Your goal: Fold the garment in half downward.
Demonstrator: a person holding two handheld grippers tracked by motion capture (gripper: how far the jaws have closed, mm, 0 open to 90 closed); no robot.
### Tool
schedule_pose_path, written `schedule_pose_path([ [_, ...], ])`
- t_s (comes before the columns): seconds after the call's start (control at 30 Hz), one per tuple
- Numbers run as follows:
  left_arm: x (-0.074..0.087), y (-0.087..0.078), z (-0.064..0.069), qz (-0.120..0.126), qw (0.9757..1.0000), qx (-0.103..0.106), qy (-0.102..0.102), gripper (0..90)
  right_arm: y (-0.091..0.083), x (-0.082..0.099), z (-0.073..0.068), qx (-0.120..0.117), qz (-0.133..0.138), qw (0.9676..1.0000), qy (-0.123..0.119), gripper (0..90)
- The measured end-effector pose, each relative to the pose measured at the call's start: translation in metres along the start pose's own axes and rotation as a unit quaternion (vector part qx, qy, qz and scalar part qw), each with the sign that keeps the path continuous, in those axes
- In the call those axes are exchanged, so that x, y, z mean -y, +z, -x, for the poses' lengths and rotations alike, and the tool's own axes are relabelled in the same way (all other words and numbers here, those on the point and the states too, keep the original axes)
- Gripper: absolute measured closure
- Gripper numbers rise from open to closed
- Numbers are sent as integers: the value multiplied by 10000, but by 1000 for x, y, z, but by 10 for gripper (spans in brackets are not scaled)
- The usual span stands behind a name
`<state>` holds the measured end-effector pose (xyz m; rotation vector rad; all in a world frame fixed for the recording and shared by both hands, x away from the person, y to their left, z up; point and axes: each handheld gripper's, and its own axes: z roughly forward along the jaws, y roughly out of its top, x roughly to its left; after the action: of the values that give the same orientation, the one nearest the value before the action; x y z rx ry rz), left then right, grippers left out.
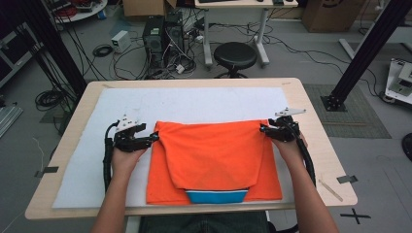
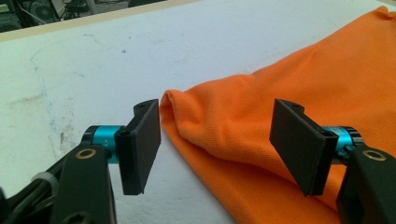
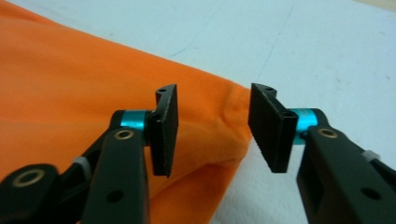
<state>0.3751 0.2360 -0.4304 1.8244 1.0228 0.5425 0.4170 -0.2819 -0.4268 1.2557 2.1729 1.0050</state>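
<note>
Orange shirt (image 1: 214, 155), folded over itself with a blue collar (image 1: 216, 196) showing at the near edge, lies on the white mat (image 1: 194, 104) covering the tabletop (image 1: 320, 145). My left gripper (image 1: 154, 138) sits at the fold's left corner, its fingers (image 2: 142, 144) spread wide around the cloth without pinching it. My right gripper (image 1: 264, 128) sits at the right corner, fingers (image 3: 166, 130) parted, gripping nothing.

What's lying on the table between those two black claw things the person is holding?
The folded orange shirt spans the whole stretch between the left gripper and the right gripper, as the high view shows; each open gripper sits at a folded corner.
</note>
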Motion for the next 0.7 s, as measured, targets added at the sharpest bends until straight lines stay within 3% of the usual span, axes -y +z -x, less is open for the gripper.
schedule_pose_path([
  [0.27, -1, 2, 1, -120, 9999, 24, -1, 312, -17, 10, 2, -69, 226, 9997, 77, 469],
  [0.4, -1, 15, -7, -347, 9992, -113, -173, 273, -9, 10, 13, 56, 187, 9992, 343, 443],
  [0.5, 0, 25, -13, -264, 9985, -345, -343, 250, 2, 6, 19, 220, -32, 9988, 438, 386],
  [0.57, 0, 34, -19, -536, 9968, -393, -448, 236, 10, 2, 22, 189, -141, 9983, 525, 367],
  [0.7, -1, 49, -25, -851, 9937, -412, -607, 220, 24, -1, 22, 130, -278, 9981, 529, 351],
])
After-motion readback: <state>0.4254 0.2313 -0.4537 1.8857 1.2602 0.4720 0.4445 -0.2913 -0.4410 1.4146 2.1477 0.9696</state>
